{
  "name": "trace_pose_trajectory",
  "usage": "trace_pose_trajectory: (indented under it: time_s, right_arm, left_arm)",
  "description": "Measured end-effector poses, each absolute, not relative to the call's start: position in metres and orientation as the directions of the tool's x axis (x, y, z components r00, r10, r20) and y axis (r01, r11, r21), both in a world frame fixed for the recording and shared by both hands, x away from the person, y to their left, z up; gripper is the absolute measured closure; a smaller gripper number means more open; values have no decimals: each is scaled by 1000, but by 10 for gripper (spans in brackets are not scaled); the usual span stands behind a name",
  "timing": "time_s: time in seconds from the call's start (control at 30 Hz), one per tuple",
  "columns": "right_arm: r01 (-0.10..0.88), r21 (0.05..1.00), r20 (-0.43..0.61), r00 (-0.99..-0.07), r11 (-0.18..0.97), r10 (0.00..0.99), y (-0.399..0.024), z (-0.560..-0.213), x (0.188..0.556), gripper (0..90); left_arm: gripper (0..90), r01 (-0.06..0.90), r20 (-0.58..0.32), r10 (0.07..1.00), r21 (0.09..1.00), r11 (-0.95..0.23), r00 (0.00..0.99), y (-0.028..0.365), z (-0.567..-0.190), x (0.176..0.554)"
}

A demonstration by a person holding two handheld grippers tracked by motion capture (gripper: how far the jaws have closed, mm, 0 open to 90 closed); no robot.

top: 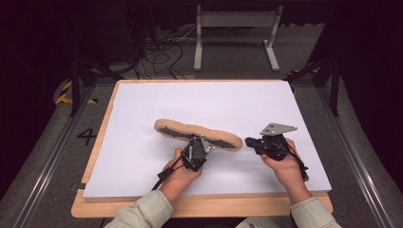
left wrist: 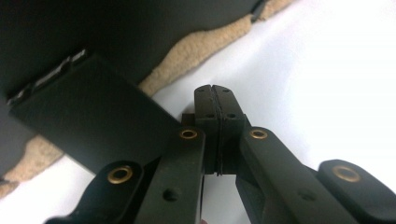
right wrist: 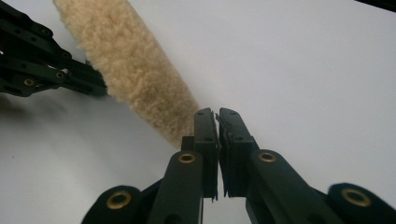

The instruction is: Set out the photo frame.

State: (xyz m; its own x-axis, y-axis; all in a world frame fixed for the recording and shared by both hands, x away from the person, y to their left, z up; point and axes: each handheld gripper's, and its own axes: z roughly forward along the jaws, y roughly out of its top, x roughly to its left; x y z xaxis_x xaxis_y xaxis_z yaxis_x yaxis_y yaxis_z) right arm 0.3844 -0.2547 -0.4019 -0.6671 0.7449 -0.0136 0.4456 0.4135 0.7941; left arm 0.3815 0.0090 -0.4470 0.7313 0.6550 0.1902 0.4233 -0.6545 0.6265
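Observation:
A long tan fleece pad (top: 209,133) with a dark inner face lies slantwise on the white board (top: 142,99). My left gripper (top: 193,140) is at the pad's near edge, around its middle, jaws shut with nothing between them (left wrist: 215,88). In the left gripper view a dark flap (left wrist: 93,116) of the pad lies just left of the fingertips, with fleece (left wrist: 201,46) behind it. My right gripper (top: 247,141) points left at the pad's right end, also shut and empty (right wrist: 217,112). The right gripper view shows the fleece (right wrist: 135,70) tapering to its fingertips and the left gripper (right wrist: 46,70) beyond.
The white board rests on a wooden table (top: 199,206) whose front edge shows below both hands. Beyond the table stand a white metal frame (top: 235,28) and loose cables (top: 161,57) on the floor. A painted 4 (top: 87,136) marks the floor at the left.

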Motion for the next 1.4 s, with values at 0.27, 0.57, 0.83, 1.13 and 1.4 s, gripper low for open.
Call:
trace_pose_trajectory:
  time_s: [0.27,0.57,0.83,1.13,1.4]
  right_arm:
    - [440,777,-38,-682,451,730,-243,-407,392,885]
    - [427,748,-63,-716,508,695,-239,-403,386,900]
    - [418,728,-66,-746,543,663,-232,-401,376,900]
    - [391,714,-63,-791,582,608,-219,-400,360,900]
    - [341,702,-61,-846,625,529,-194,-402,347,900]
  left_arm:
    - [870,453,126,674,649,-611,728,36,-436,371]
    - [864,481,74,705,681,-552,705,66,-427,366]
    - [865,504,43,734,700,-507,678,83,-423,370]
    - [868,517,23,747,708,-481,664,92,-421,369]
    - [897,531,-3,747,706,-470,665,96,-421,370]
